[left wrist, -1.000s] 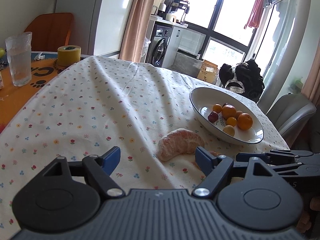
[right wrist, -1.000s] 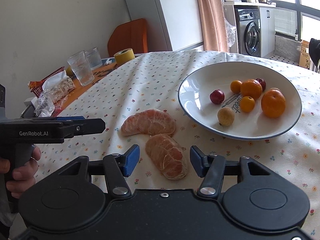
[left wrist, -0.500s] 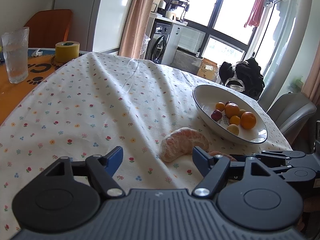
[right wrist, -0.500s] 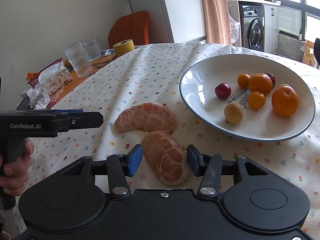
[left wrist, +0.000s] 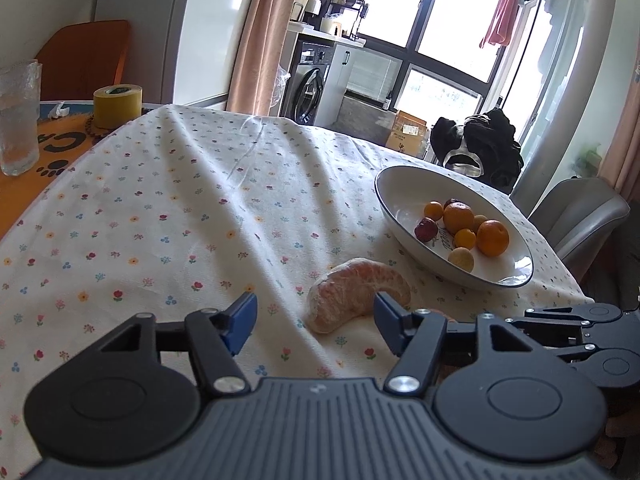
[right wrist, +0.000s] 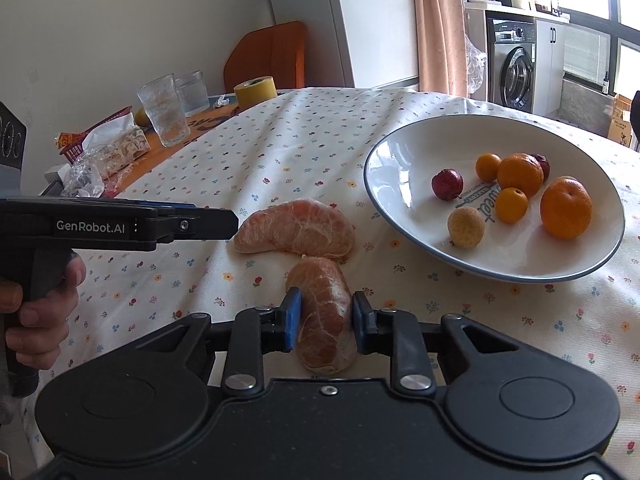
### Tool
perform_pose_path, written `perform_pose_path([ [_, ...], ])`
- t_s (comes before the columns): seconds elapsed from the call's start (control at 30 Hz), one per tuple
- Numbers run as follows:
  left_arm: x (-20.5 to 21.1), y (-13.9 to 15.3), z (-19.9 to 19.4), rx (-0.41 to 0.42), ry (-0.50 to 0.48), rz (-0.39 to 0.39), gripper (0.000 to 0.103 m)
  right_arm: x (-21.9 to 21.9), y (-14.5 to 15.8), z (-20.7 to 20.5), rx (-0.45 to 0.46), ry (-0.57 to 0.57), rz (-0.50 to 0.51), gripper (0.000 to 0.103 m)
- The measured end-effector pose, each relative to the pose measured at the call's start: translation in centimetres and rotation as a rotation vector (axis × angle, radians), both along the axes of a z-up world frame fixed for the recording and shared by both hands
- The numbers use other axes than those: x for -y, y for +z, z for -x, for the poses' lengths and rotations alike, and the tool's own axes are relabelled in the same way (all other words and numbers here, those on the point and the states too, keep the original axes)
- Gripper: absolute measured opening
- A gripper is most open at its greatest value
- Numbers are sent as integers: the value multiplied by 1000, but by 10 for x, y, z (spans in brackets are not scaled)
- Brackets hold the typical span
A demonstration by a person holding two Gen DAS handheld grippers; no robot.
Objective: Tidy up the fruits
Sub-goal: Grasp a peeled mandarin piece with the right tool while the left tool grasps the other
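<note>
Right gripper (right wrist: 323, 322) jaws clamp near pomelo wedge (right wrist: 324, 312); left gripper (left wrist: 314, 322) agape, seemingly straddling second wedge (left wrist: 356, 294) beside bowl (right wrist: 400, 136)

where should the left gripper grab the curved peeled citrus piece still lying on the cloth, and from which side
Grip the far peeled segment across its thick middle, pads on the arched outer back and the concave inner edge. It lies flat on the tablecloth with tapering ends. The left gripper is open and already low in front, so straight ahead seems best; the right gripper holds the near segment beside it.
</note>
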State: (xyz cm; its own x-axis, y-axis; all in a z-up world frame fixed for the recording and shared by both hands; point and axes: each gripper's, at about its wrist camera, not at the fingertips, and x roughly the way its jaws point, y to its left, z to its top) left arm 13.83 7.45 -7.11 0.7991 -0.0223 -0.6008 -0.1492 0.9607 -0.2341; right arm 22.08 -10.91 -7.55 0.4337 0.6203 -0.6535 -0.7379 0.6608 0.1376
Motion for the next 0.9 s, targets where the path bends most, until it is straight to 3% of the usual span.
perform_pose_path([
  [0.4,8,-2,-28,-14,-58,-28,56,13,11,2,4,-7,-56,23],
  [0.9,15,-16,-57,-63,-107,-16,56,26,5,-13,-2,-104,-38,23],
])
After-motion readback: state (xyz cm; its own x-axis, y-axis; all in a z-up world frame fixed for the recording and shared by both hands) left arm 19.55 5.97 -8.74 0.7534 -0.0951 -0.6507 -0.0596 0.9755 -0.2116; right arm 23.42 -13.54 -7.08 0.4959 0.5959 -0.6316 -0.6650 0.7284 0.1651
